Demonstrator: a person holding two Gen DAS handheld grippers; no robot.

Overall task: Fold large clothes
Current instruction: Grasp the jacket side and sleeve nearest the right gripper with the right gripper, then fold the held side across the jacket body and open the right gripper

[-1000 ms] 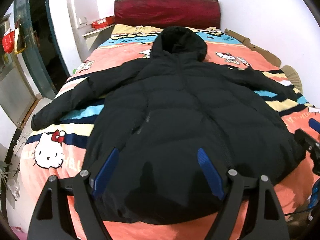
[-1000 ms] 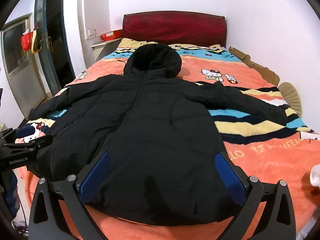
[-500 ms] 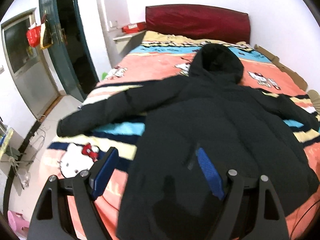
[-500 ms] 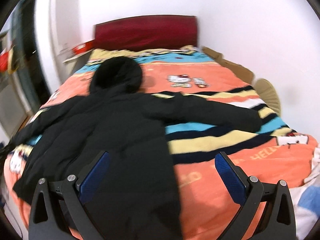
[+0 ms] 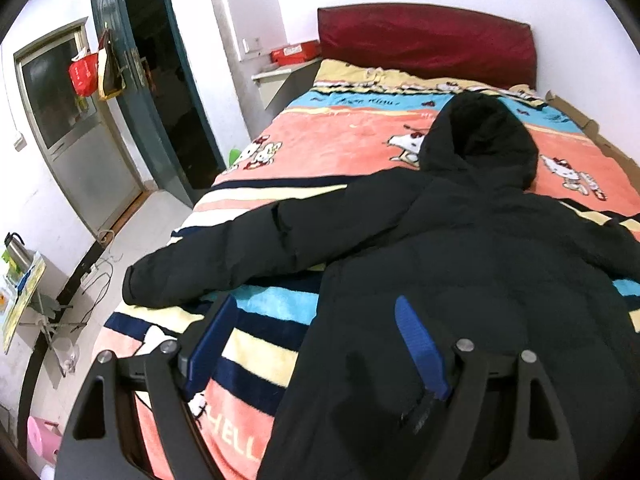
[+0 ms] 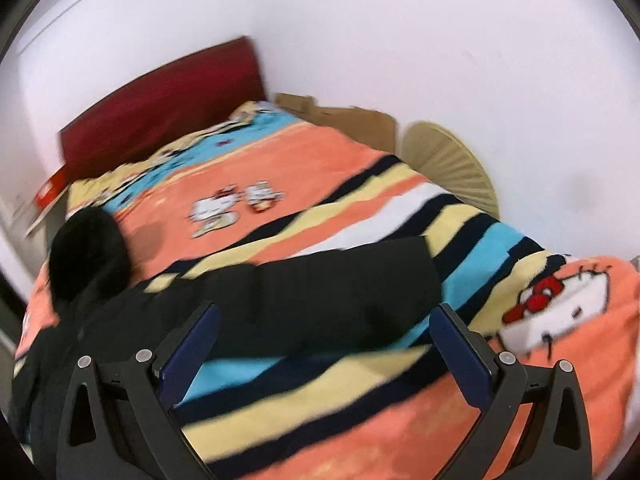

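A large black hooded puffer jacket [image 5: 460,264] lies spread flat on the bed [image 5: 352,148], hood toward the headboard. Its left sleeve [image 5: 240,252] stretches toward the bed's left edge. My left gripper [image 5: 316,316] is open and empty above the jacket's lower left side, near that sleeve. In the right wrist view the jacket's right sleeve [image 6: 332,284] lies across the striped blanket [image 6: 400,392], and the hood [image 6: 86,248] is at the left. My right gripper [image 6: 324,316] is open and empty just in front of the sleeve.
A dark red headboard [image 5: 428,40] stands against the white wall. An open door [image 5: 152,92] and a bedside shelf [image 5: 280,76] are at the left; a small folding table [image 5: 24,300] stands on the floor. Cardboard [image 6: 340,120] and a woven fan [image 6: 452,164] lie by the right wall.
Both grippers swung apart: the left view turned toward the left sleeve, the right view toward the right sleeve. Both stayed open.
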